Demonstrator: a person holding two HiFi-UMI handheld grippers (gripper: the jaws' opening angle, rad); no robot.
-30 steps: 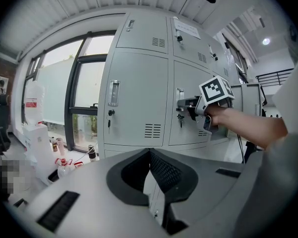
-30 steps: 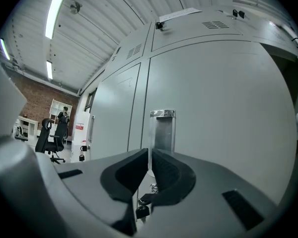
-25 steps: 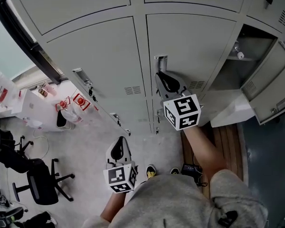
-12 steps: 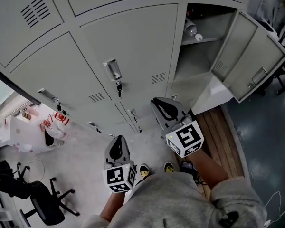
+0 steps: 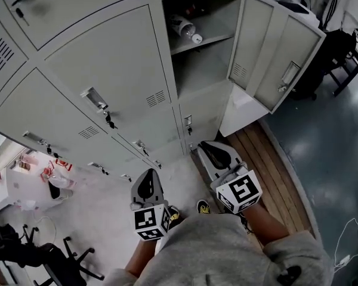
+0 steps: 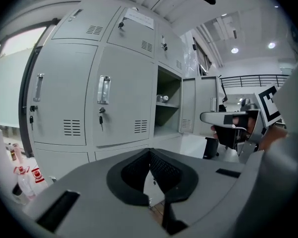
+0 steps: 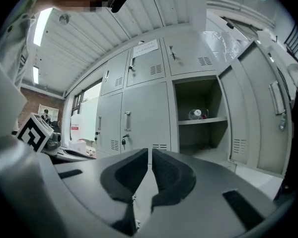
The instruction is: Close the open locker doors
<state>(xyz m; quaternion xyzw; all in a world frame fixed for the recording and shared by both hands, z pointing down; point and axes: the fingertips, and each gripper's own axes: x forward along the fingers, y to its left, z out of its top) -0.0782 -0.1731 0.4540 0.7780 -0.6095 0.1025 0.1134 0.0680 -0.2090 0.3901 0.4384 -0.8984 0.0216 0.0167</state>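
One locker compartment [image 5: 194, 58] stands open, its door [image 5: 274, 52] swung out to the right. A plastic bottle [image 5: 185, 27] lies on its shelf. The locker doors to its left are closed. My right gripper [image 5: 201, 145] hangs low in front of the lockers, below the open compartment, shut and empty. My left gripper [image 5: 148, 173] is beside it to the left, also shut with nothing in it. In the right gripper view [image 7: 150, 151] the open compartment [image 7: 198, 133] lies ahead to the right, its door [image 7: 265, 118] further right. The left gripper view [image 6: 150, 151] shows the same opening [image 6: 168, 110].
A wooden platform [image 5: 268, 165] runs along the floor under the open door. A dark chair [image 5: 328, 58] stands behind that door at the right. Bags with red print [image 5: 53, 171] and an office chair [image 5: 65, 267] are at the left. My shoes [image 5: 204, 207] show below the grippers.
My right gripper has drawn back and down from a closed locker's handle. The view has swung right, bringing the open compartment and its door to the middle. The left gripper stays put.
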